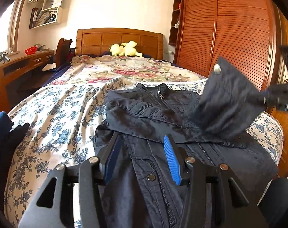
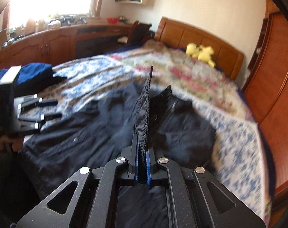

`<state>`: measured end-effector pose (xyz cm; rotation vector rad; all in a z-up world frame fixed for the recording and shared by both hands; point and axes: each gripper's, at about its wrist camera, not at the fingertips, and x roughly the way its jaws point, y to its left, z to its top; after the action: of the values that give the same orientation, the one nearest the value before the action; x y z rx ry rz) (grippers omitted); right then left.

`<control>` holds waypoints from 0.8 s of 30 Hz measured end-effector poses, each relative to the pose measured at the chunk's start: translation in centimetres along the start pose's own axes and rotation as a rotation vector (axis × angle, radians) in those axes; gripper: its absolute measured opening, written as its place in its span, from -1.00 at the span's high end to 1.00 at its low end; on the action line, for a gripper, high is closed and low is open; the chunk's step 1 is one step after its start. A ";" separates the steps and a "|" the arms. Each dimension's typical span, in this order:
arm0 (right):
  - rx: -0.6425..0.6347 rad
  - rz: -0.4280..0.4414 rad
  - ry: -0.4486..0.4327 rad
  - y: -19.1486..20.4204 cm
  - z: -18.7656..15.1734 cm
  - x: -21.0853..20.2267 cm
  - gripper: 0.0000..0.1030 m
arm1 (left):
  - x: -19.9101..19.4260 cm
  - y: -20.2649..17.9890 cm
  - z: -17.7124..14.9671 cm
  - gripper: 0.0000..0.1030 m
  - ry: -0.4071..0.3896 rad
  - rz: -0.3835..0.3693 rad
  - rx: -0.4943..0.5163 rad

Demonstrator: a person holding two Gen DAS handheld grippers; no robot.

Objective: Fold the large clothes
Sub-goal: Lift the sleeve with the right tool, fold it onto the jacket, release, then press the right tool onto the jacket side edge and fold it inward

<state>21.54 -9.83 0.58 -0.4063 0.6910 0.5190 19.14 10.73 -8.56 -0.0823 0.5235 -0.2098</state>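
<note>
1. Dark navy jacket (image 1: 153,114) lies spread on the blue-floral bedspread (image 1: 58,117), filling the centre and lower right of the left wrist view; collar and zipper pull sit near frame centre.
2. Left gripper (image 1: 144,144) hovers at the lower centre, jaws spread wide, blue pads (image 1: 172,161) showing, nothing between them. Jacket front with its snap buttons lies directly beneath and ahead of it.
3. Right gripper (image 2: 143,152), lower centre of the right wrist view, is clamped tight on a cuff (image 2: 145,110) of the jacket; the fabric stands upright out of the fingertips.
4. Same cuff appears at centre right of the left view, lifted above the jacket body, one silver snap near its top corner, motion-blurred.
5. Left gripper also shows at the left edge of the right view, over the jacket's near side.
6. Background: yellow plush toy (image 1: 125,49) at the wooden headboard (image 1: 119,39), upper centre; slatted wardrobe doors (image 1: 229,28), upper right; blue garment (image 2: 33,72), mid left on the bed.
</note>
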 end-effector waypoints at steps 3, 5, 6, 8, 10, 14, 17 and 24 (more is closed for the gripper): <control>0.045 0.038 0.034 0.3 -1.7 0.9 0.94 | 0.1 0.1 -0.1 0.10 0.002 0.002 -0.001; 0.050 0.058 0.047 0.9 -2.4 1.1 0.94 | 0.1 0.0 -0.2 0.10 0.003 0.004 -0.002; 0.049 0.067 0.053 1.2 -2.4 1.2 0.93 | 0.2 0.0 -0.2 0.10 0.005 0.004 -0.001; 0.049 0.078 0.057 1.7 -2.7 1.1 0.89 | 0.2 -0.1 -0.2 0.10 0.004 0.005 0.002; 0.062 0.087 0.058 2.0 -2.6 1.0 0.68 | 0.1 -0.3 -0.2 0.10 0.002 0.000 0.008; 0.083 0.093 0.031 1.9 -3.0 0.2 0.07 | -0.1 -0.5 -0.2 0.10 -0.004 -0.003 0.013; 0.084 0.096 0.030 1.7 -3.3 0.2 0.06 | -0.1 -0.6 -0.2 0.10 -0.001 -0.006 0.018; 0.103 0.068 0.090 0.9 -5.1 3.2 0.06 | 0.2 -1.0 -0.7 0.10 0.015 -0.004 0.038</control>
<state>20.60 -10.73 -5.38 -0.3115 0.8171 0.5295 18.73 9.68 -9.13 -0.0448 0.5343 -0.2247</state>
